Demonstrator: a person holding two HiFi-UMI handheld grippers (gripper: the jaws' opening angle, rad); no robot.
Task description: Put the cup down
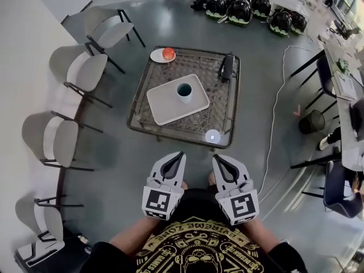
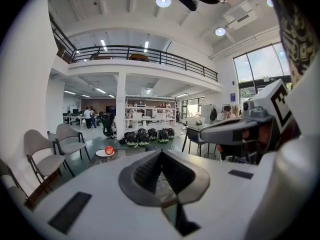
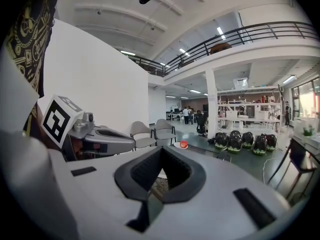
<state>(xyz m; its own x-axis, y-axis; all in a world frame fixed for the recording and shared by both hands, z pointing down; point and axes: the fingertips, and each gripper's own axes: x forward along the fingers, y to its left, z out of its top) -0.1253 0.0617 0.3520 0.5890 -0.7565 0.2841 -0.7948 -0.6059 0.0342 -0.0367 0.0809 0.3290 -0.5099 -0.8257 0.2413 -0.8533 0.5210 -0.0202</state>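
While both grippers are held level at the near side of the table [image 1: 222, 110], that glass-topped table is seen standing on a grey floor. Four pale chairs [image 1: 79, 70] are lined up to the left of the table, and a row of dark helmets [image 1: 239, 7] is laid on the floor beyond its far side. A thin cable [image 1: 273, 118] is trailed across the floor to the right of the table.

A black shirt [image 1: 199, 249] is seen below the table's near edge; yellow arched lettering on it appears to read "EXTREME ZONE", upside down in the head view, and the smaller print beneath cannot be read.

A white tray [image 1: 165, 104] is laid at the middle of the table, turned slightly askew to its edges. The left gripper [image 1: 180, 154] and the right gripper [image 1: 218, 158] are kept side by side, well apart from the table's contents. The jaws of each are brought together at the tips, with nothing between them. A black-and-white square marker is carried on each cube.

A dark object [image 1: 227, 66] is laid at the table's far right corner, and a plate [image 1: 158, 56] with a red fruit [image 1: 168, 53] at its far left corner. The cup [image 1: 184, 91] is set upright on the tray, toward the far right part. A small white disc [image 1: 212, 136] is seen at the table's near edge.
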